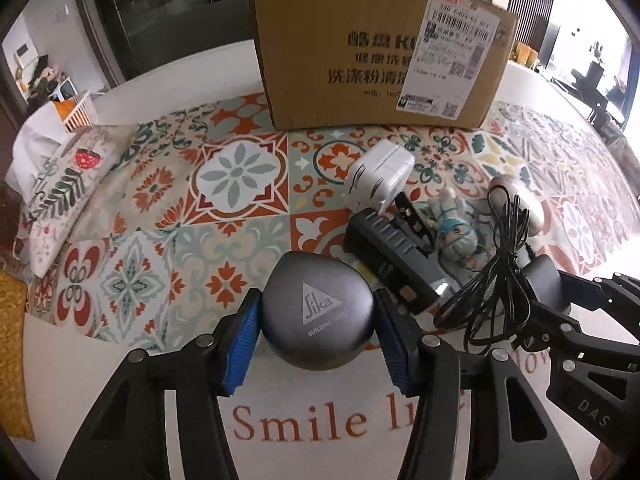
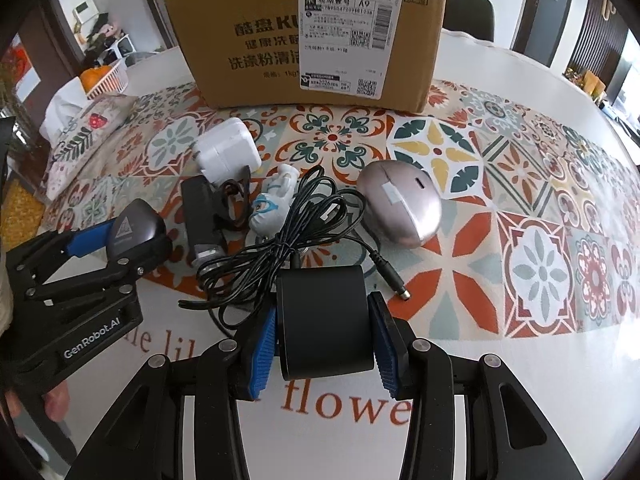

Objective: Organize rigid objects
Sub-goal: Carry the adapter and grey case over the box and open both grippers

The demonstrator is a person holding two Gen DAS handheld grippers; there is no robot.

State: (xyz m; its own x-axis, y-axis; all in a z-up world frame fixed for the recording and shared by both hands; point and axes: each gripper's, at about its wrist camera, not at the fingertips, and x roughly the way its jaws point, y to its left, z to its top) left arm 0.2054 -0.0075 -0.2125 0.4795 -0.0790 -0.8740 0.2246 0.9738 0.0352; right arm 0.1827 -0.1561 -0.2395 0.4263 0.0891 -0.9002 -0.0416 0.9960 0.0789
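A grey rounded case with a Sika logo (image 1: 318, 320) sits between the blue pads of my left gripper (image 1: 316, 306), which is shut on it, close over the tablecloth. The right wrist view shows that gripper (image 2: 110, 246) at the left. My right gripper (image 2: 323, 314) is shut on a black power adapter (image 2: 324, 320), whose tangled black cord (image 2: 280, 232) trails over the pile. Between the two lie a white charger (image 2: 226, 148), a black flat device (image 2: 200, 216), a small figurine (image 2: 274, 200) and a silver egg-shaped mouse (image 2: 400, 204).
A large cardboard box (image 1: 360, 52) stands at the back of the patterned tablecloth (image 1: 168, 208). A floral pouch (image 1: 60, 184) and a white basket with oranges (image 2: 106, 78) lie at the far left. A hand shows at the lower left edge (image 2: 56, 404).
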